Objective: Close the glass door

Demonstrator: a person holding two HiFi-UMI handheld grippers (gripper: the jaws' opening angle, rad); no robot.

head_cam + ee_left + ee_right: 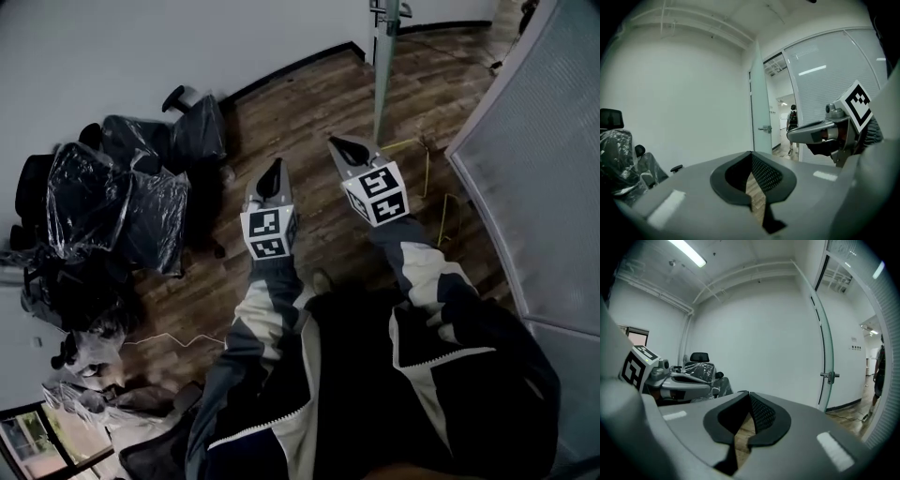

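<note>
The glass door (761,105) stands ajar, frosted, with a metal handle (764,128) at mid height. In the right gripper view the door (828,350) shows edge-on, its handle (830,376) sticking out. From the head view it is a thin greenish edge (382,84) ahead of both hands. My left gripper (274,171) and right gripper (339,146) are held out level side by side, some way short of the door and touching nothing. The tips meet on both the left gripper (751,153) and the right gripper (749,393), with nothing between them.
Office chairs wrapped in plastic (122,206) crowd the left side against the white wall. A frosted partition (553,159) runs along the right. A yellow wire frame (427,173) sits on the wood floor near the door's foot. A person (792,119) stands beyond the doorway.
</note>
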